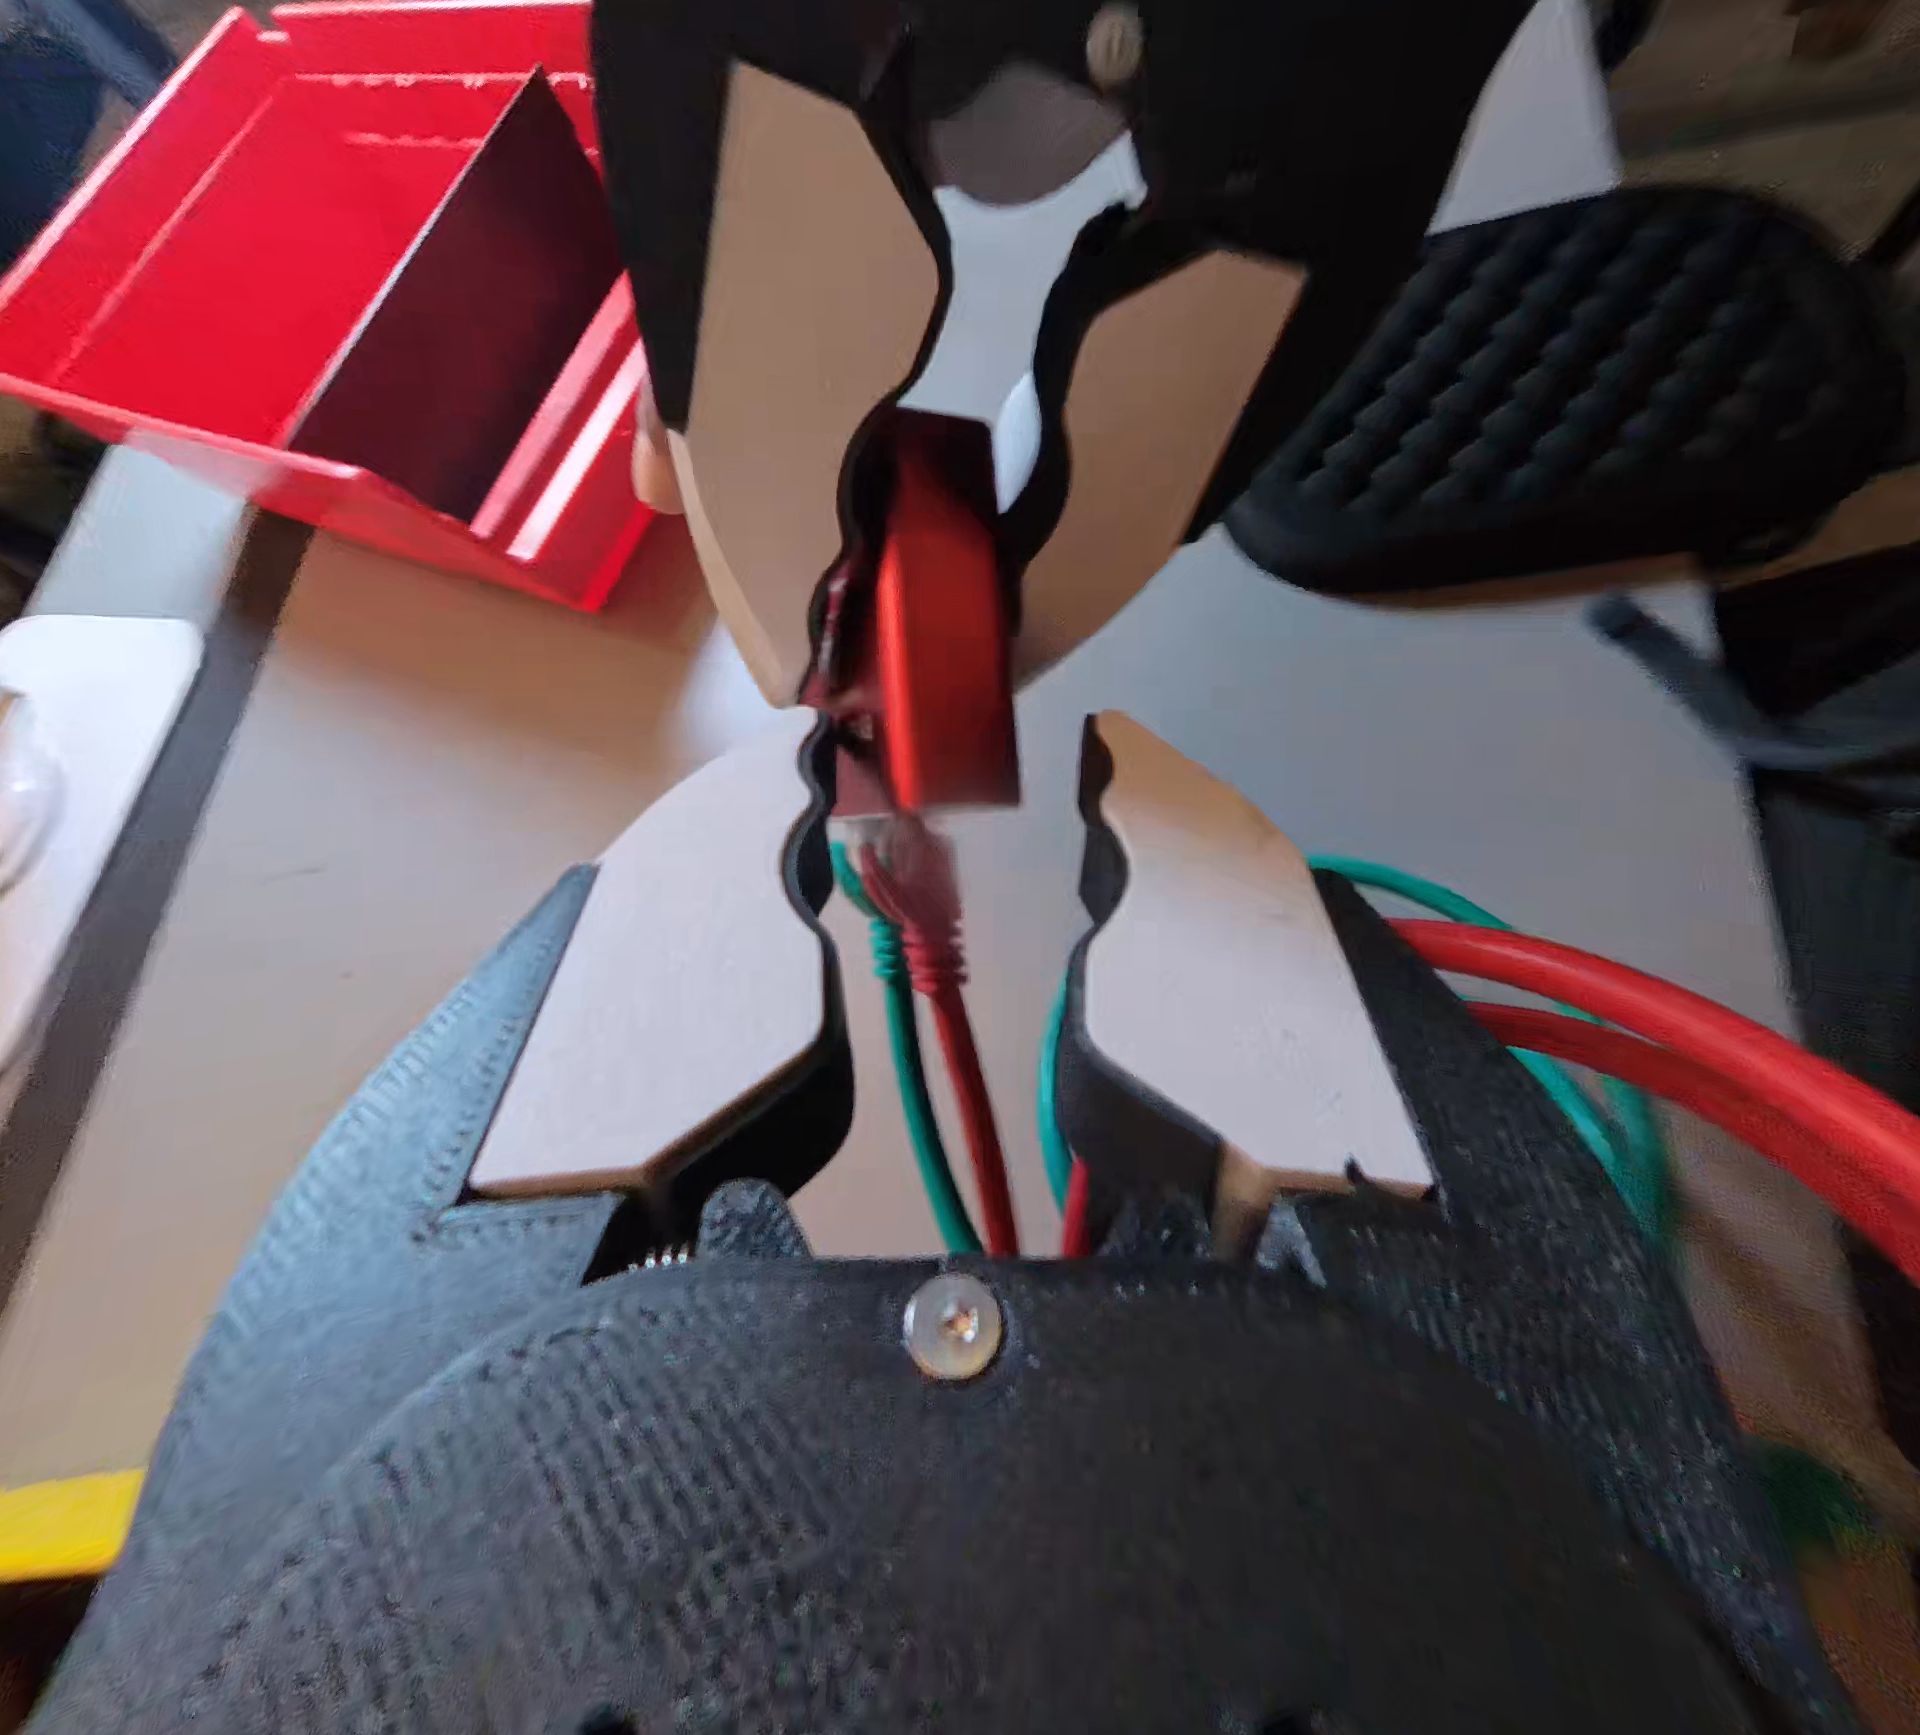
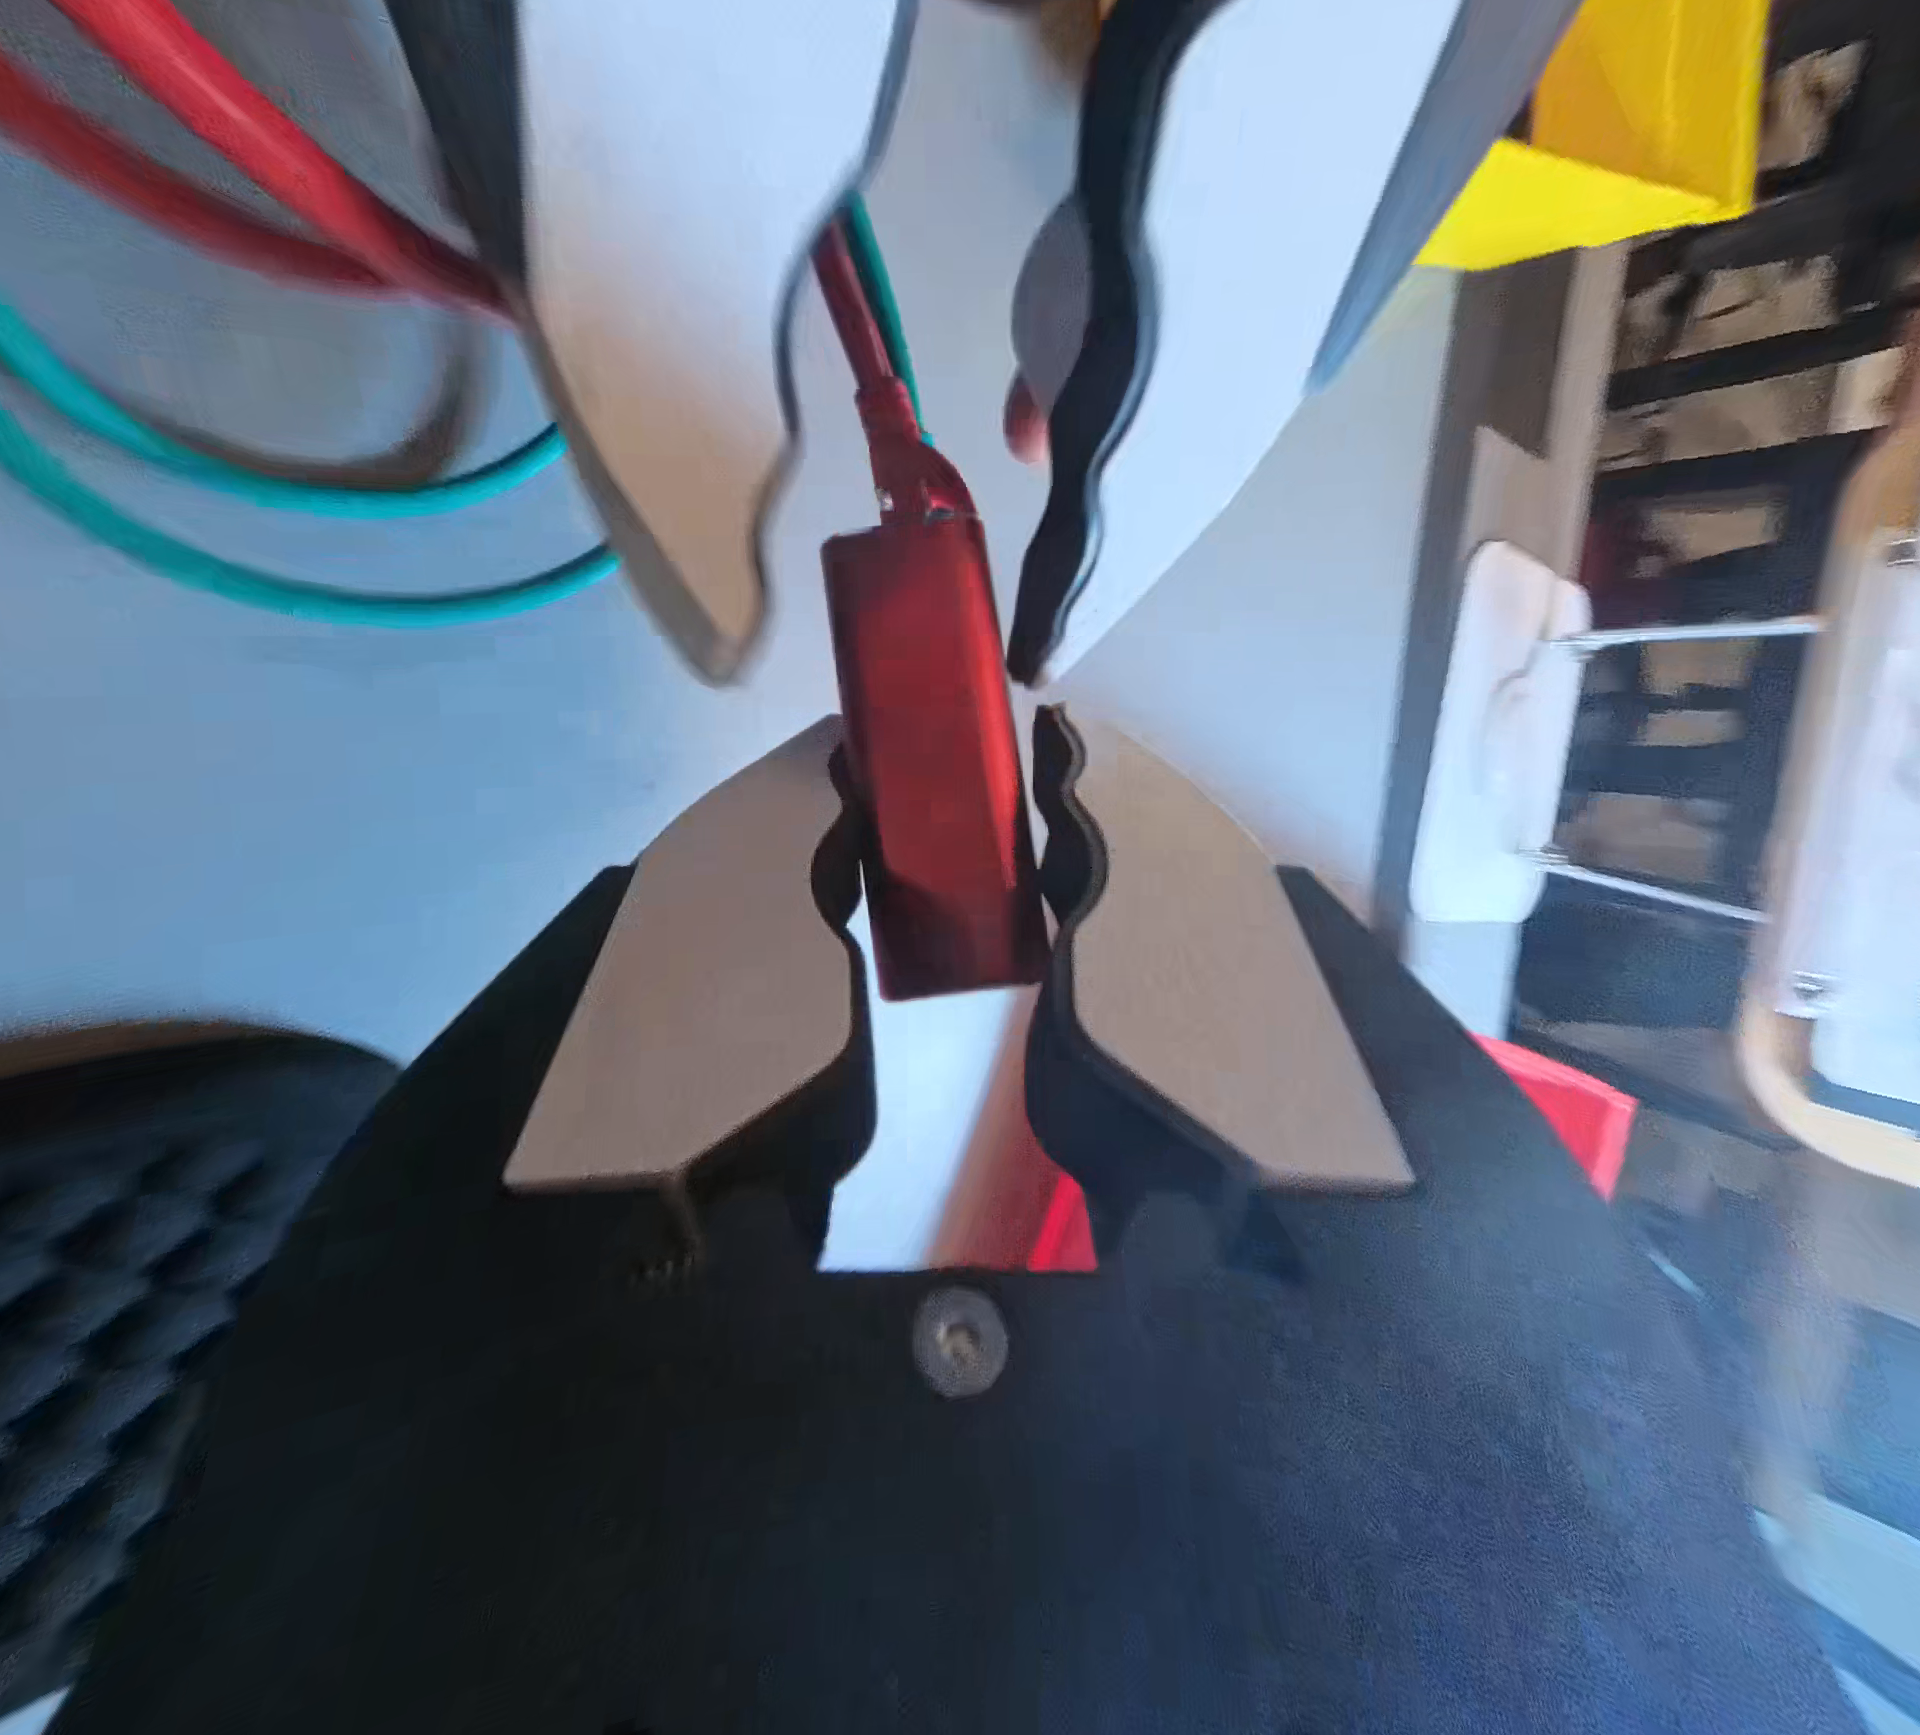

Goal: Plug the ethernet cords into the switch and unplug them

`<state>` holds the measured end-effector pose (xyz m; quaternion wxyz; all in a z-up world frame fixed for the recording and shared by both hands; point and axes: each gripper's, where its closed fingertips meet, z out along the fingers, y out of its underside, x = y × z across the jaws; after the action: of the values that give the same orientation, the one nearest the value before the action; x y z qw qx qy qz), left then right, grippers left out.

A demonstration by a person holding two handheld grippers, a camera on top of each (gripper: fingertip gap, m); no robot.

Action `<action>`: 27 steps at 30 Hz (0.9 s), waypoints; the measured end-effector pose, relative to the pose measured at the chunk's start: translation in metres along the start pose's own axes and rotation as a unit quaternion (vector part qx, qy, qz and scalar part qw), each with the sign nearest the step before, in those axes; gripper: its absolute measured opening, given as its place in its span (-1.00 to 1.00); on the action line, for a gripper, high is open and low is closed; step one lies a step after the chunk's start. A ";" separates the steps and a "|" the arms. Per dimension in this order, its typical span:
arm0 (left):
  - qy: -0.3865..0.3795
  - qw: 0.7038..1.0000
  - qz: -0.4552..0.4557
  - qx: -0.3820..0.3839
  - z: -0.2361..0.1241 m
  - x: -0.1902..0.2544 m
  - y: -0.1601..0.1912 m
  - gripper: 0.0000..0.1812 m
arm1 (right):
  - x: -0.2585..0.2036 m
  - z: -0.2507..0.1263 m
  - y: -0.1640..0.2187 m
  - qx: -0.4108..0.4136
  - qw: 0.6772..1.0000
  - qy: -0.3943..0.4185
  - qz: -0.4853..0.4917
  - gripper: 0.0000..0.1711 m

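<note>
The right claw [image 2: 940, 729] is gripping the switch [image 2: 935, 771] while the left claw [image 1: 945, 750] is gaping open around the red plug [image 1: 914, 864] (green cord [image 1: 894, 958] beside), so yanking crooked risks the switch slipping.

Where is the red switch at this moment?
The red switch sits centre in both wrist views, clamped in the right gripper, with the open left gripper facing it.

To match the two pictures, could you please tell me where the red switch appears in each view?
Left wrist view: red switch at centre, clamped by the far right gripper.
Right wrist view: centre, between this view's own jaws.
Shared landmark: red cord plugged into the switch.
</note>
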<state>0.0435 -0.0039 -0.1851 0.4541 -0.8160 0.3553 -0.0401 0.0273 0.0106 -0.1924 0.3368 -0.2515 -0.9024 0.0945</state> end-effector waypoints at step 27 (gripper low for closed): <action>-0.066 0.981 0.058 0.171 -0.061 -0.037 0.001 -0.53 | 0.021 -0.023 -0.043 0.218 0.966 0.130 0.054 -0.69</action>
<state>-0.0082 -0.0254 -0.1406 0.6113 -0.7050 0.3590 -0.0202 0.0121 -0.0155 -0.1486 0.4924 -0.2304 -0.7935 0.2736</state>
